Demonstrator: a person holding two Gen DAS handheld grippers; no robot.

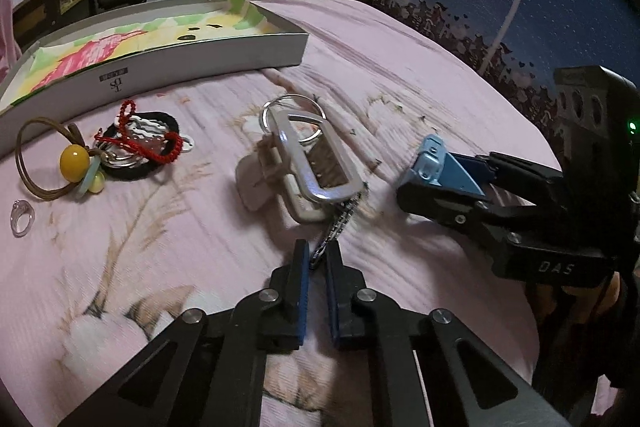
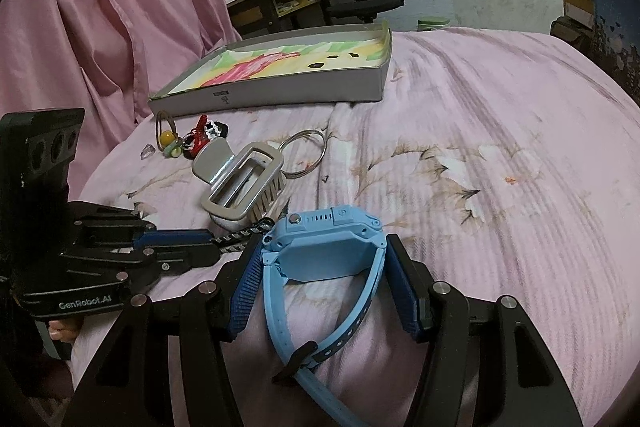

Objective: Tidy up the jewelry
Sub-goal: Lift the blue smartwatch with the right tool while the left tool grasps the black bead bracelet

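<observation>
Jewelry lies scattered on a pink floral bedspread (image 1: 400, 75), with both grippers low over it. Left gripper (image 1: 318, 259) has its blue-padded fingers pressed nearly together, pinching the end of a black-and-white braided cord (image 1: 340, 223). That cord runs forward from the fingertips to a silver metal buckle (image 1: 316, 155), which lies just ahead of the gripper on top of a pale comb-like clip (image 1: 260, 183); a thin metal key ring (image 1: 294, 119) sits at the buckle's far end, touching it.

Right gripper (image 2: 324, 263) is clamped on a light blue smartwatch (image 2: 328, 243), one pad against each side of the watch body. The blue strap (image 2: 320, 339) loops back between the fingers toward the camera, fastened with a dark keeper. In the left wrist view the same watch (image 1: 434, 159) shows to the right of the left gripper, held off to the side of the buckle.

Farther ahead and to the left of the left gripper sits a small heap: a brown cord hair tie with a yellow bead (image 1: 74, 157), a red braided cord (image 1: 160, 147) tangled over a black hair band (image 1: 168, 123), and, apart from the heap and nearer the left edge, a clear ring (image 1: 22, 217).

Beyond the heap, well ahead of both grippers, a shallow white box (image 1: 200, 63) rests on the bed, its floor lined with a pink, green and yellow sheet
</observation>
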